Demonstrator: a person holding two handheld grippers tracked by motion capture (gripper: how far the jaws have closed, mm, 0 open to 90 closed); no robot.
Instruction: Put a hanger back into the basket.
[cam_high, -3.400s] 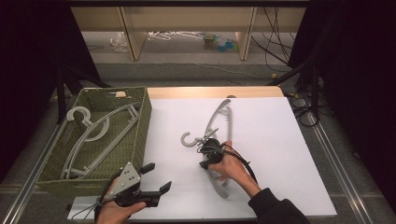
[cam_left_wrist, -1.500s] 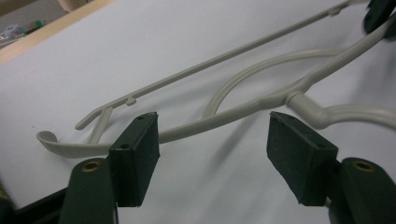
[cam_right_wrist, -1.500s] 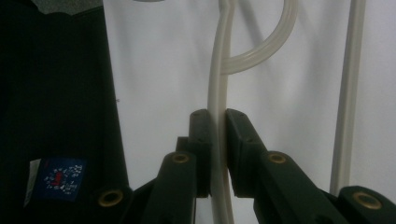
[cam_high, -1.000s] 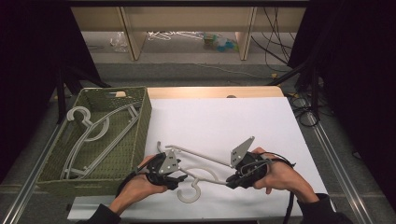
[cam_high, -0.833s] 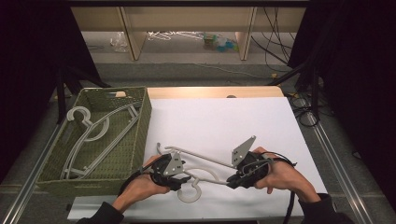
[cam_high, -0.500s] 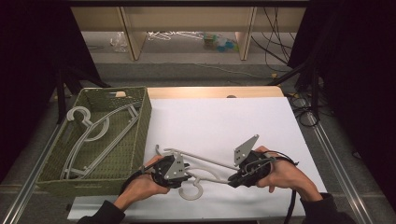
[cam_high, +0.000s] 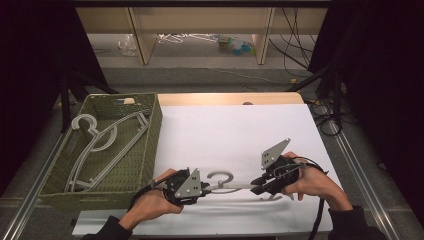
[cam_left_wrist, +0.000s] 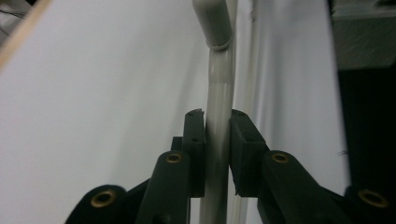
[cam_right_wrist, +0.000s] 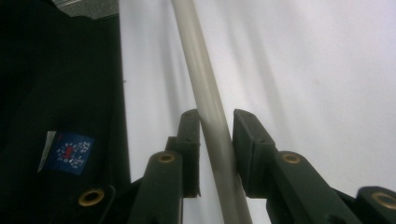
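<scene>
Since the earlier frame the hanger (cam_high: 223, 181) has been raised, lower centre. The left gripper (cam_high: 204, 189) has just been clamped on it; the right gripper's (cam_high: 256, 183) jaws have just been loosened around its bar.

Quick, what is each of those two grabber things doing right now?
Left gripper: fingers shut on the grey hanger.
Right gripper: fingers have just been opening; the hanger's bar lies between them with a slight gap at one side.
</scene>
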